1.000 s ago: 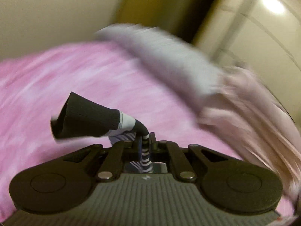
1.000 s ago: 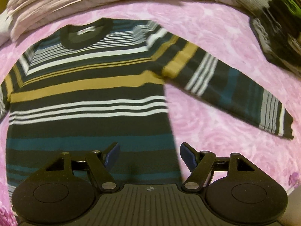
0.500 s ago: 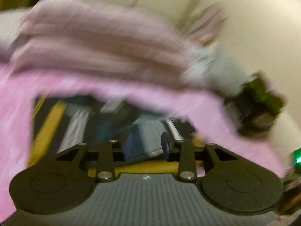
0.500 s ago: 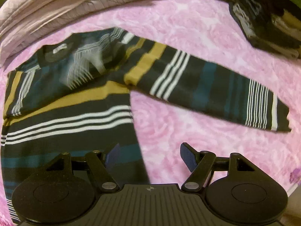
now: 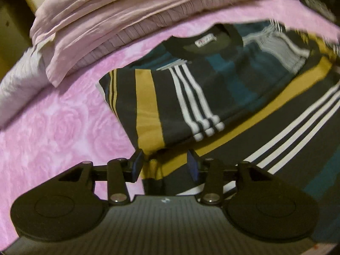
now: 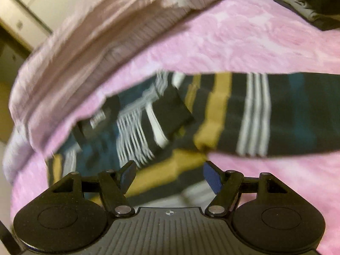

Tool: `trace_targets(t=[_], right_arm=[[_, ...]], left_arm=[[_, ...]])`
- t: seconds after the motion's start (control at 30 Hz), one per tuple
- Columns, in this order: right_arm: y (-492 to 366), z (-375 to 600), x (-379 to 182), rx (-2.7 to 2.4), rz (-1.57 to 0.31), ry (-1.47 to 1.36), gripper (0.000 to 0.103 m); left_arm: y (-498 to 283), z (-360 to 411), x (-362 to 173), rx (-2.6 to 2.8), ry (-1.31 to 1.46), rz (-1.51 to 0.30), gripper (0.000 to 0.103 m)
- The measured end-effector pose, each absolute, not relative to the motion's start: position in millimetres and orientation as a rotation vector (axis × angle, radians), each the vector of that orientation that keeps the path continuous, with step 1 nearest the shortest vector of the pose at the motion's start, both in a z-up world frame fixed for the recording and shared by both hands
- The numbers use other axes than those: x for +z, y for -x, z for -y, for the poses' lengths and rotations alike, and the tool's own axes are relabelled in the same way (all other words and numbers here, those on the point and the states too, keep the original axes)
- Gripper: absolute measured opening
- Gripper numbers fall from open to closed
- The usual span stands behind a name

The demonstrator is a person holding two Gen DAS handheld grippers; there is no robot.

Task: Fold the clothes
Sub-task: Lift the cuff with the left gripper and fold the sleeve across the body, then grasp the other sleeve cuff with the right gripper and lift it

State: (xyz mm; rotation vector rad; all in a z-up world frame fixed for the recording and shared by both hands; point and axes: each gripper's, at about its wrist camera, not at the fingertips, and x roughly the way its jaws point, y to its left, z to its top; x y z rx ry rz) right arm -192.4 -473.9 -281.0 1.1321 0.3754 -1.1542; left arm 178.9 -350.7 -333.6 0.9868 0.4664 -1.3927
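A dark sweater [image 5: 244, 140] with mustard, white and teal stripes lies flat on the pink rose-patterned bedspread [image 5: 59, 131], collar [image 5: 204, 42] at the far side. Its left sleeve [image 5: 180, 97] is folded across the chest, and the black cuff [image 6: 172, 110] lies by the collar. The right sleeve [image 6: 276, 114] stretches out to the right over the bedspread [image 6: 244, 42]. My left gripper [image 5: 165, 165] is open just above the sweater's left edge below the sleeve fold. Low over the chest near the right armpit, my right gripper [image 6: 170, 176] is open with nothing in it.
A stack of folded pale pink bedding [image 5: 127, 14] lies along the far side of the bed, close behind the collar. A heap of dark clothes [image 6: 314, 2] sits at the far right. A cabinet and wall [image 6: 19, 25] stand at the left.
My left gripper, shut on the left cuff a second ago, carried the sleeve across the chest, let go and drew back to the sweater's left edge. My right gripper moved closer to the right armpit.
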Motion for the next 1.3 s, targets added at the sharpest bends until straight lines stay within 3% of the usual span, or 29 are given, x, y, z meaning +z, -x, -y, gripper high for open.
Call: trace_targets(t=[0.13, 0.17, 0.2, 0.23, 0.3, 0.33, 0.5, 0.7, 0.9, 0.93, 1.13, 1.3], right_arm=[[188.8, 508.2, -306.9, -1.162, -0.282, -1.187, 0.061], [185.9, 518.2, -317.8, -1.187, -0.295, -1.214, 0.057], [186.3, 523.2, -326.4, -1.194, -0.296, -1.233, 0.056], [185.2, 529.6, -336.9, -1.217, -0.319, -1.263, 0.049], [185.4, 534.1, -349.6, -1.283, -0.314, -1.290, 0.009], [186.6, 534.6, -350.5, -1.286, -0.309, -1.298, 0.000], [191.4, 499.7, -328.1, -1.320, -0.343, -1.210, 0.000], [183.9, 495.0, -346.5, -1.312, -0.410, -1.138, 0.003], [244.2, 460.1, -324.9, -1.301, -0.270, -1.254, 0.026], [262.1, 449.7, -324.4, -1.342, -0.260, -1.277, 0.034], [416.5, 384.5, -333.2, -1.696, 0.107, -1.435, 0.038], [490.3, 373.1, -348.6, -1.846, 0.419, -1.491, 0.039]], left_arm=[[-182.4, 356.1, -343.5, -1.413, -1.005, -0.404, 0.038], [-182.8, 356.7, -345.8, -1.416, -1.019, -0.391, 0.034], [-182.8, 356.2, -347.4, -1.418, -1.032, -0.378, 0.021], [-184.7, 358.2, -351.0, -1.412, -1.043, -0.372, 0.013], [-190.0, 358.3, -352.6, -1.411, -1.043, -0.373, 0.013], [-193.4, 357.9, -351.5, -1.418, -1.028, -0.381, 0.012], [-218.7, 354.9, -341.8, -1.412, -0.915, -0.497, 0.012], [-229.1, 360.6, -343.9, -1.381, -0.860, -0.628, 0.013], [-253.7, 337.7, -331.1, -1.274, -0.665, -0.882, 0.023], [-258.2, 331.2, -328.6, -1.247, -0.631, -0.922, 0.024], [-276.5, 291.3, -315.7, -1.071, -0.474, -1.093, 0.035], [-277.4, 280.4, -315.5, -1.011, -0.388, -1.176, 0.035]])
